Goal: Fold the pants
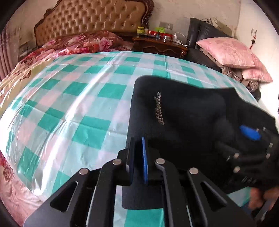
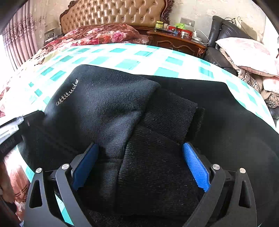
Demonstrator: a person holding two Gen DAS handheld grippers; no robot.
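Black pants folded on checkered sheet.
Left gripper pinching pants edge; right gripper spread wide over ribbed cuffs.

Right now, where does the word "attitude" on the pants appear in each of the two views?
Left wrist view: the word "attitude" runs almost vertically, right of centre, on the black pants beyond the shut left gripper.
Right wrist view: the word slants upward at centre left, above the open right gripper.
Shared landmark: the tufted headboard at the top of both.
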